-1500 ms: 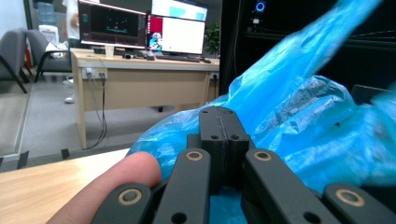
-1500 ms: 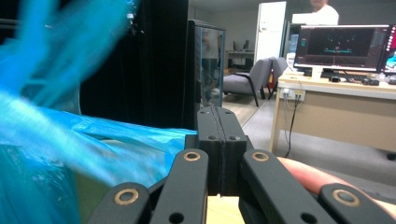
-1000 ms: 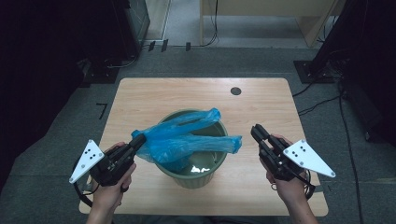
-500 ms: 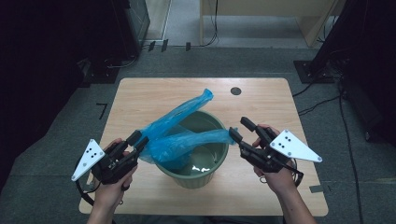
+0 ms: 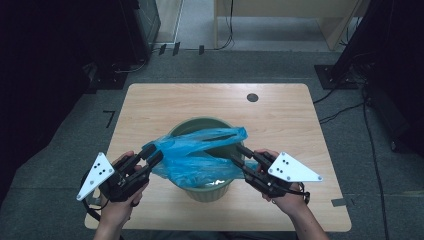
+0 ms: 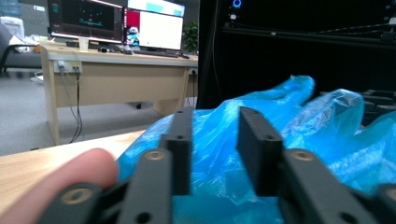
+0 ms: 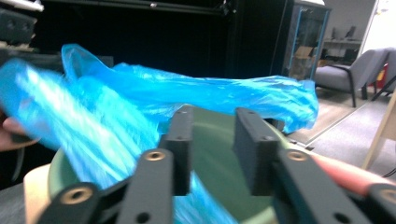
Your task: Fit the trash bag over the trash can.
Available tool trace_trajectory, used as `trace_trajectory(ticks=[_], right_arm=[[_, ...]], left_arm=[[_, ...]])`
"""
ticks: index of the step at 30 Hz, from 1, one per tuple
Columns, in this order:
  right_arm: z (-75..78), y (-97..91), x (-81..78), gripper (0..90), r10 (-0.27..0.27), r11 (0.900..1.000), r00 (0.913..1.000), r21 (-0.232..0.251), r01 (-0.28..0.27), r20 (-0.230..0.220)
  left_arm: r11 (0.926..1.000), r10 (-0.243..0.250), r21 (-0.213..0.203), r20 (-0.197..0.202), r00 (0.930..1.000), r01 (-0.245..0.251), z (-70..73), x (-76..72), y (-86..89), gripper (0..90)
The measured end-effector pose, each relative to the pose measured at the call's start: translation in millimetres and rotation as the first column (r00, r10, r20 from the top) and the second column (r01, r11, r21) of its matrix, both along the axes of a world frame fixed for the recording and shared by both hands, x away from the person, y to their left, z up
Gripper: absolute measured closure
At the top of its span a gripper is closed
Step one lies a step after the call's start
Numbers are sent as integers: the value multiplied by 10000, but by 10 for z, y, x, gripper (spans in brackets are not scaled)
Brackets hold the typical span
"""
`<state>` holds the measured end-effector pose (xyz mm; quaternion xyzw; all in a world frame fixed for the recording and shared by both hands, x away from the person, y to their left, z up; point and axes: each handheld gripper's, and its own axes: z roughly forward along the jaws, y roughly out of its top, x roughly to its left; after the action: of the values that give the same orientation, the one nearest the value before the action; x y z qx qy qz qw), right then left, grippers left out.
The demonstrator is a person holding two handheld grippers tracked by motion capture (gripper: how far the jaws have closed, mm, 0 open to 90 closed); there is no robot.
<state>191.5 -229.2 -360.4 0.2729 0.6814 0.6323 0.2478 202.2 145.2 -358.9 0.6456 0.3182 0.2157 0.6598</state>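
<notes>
From the high view I see the whole wooden table (image 5: 210,107), with the green bucket (image 5: 200,190) standing near its front edge, about midway between the left and right edges. A blue plastic bag (image 5: 200,160) lies draped across the bucket's mouth, stretched from one gripper to the other. A small dark round hole (image 5: 252,97) sits near the table's far right corner.

The left gripper view adds a desk with monitors (image 6: 116,28) far behind; the right gripper view adds a grey chair (image 7: 359,74) and the bucket's green inner wall (image 7: 219,154).

My left gripper (image 5: 152,155) rests over the front left of the table, pointing toward the bucket, the hand wrapped around its body. Its jaws have just been closing; they stand apart with bag film (image 6: 215,149) between them, not pinched.

My right gripper (image 5: 239,155) reaches in at the bucket's right rim. Its jaws have also just been closing, apart, the blurred bag (image 7: 140,107) ahead of them ungripped.
</notes>
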Motion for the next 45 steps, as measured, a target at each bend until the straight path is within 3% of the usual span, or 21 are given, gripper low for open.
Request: trace_trajectory(ticks=[3, 6, 10, 17, 21, 26, 29, 31, 36, 40, 42, 45], right_arm=[[-59, -12, -47, 809, -19, 9995, 10000, -320, 21, 51], [-112, -46, -97, 833, 198, 9992, 9998, -363, -195, 68], [-193, -101, -154, 881, 211, 9987, 9998, -455, -208, 56], [-328, -242, -158, 897, 119, 9977, 9998, -659, -131, -179], [-345, -281, -161, 767, 741, 9965, 9971, -372, -747, -186], [-329, -262, -211, 578, 1827, 9830, 9831, 234, -1824, -124], [-323, -196, -230, 518, 2114, 9766, 9769, 459, -2100, -295], [-328, -140, -250, 503, 2375, 9710, 9706, 364, -2362, -382], [-285, -51, -311, 461, 3267, 9450, 9440, 306, -3255, -465], [-260, -30, -306, 409, 3588, 9332, 9306, 481, -3561, -721], [-262, -13, -294, 393, 3798, 9245, 9195, 766, -3734, -1009], [-265, 21, -293, 399, 3996, 9158, 9095, 929, -3907, -1147]], left_arm=[[9999, -75, 153, -71, 9999, 76, -43, -26, -3, 767], [9989, -458, 61, 10, 9989, 458, -96, -77, -4, 776], [9948, -993, 270, 407, 9942, 982, -194, -146, -4, 726], [9884, -1439, 554, 497, 9883, 1411, -280, -130, 65, 541], [9873, -1526, 527, 555, 9867, 1497, -292, -122, 91, 458], [9835, -1708, 707, 615, 9834, 1664, -331, -126, 68, 373], [9836, -1665, 826, 706, 9835, 1606, -344, -138, 27, 360], [9845, -1588, 883, 786, 9842, 1518, -349, -152, -7, 361], [9879, -1345, 936, 1179, 9839, 1238, -323, -211, -113, 418], [9900, -875, 1222, 1418, 9860, 702, -324, -244, -232, 476], [9898, -661, 1351, 1565, 9855, 450, -326, -262, -275, 499], [9917, -163, 1285, 1678, 9857, -55, -320, -278, -316, 542]])
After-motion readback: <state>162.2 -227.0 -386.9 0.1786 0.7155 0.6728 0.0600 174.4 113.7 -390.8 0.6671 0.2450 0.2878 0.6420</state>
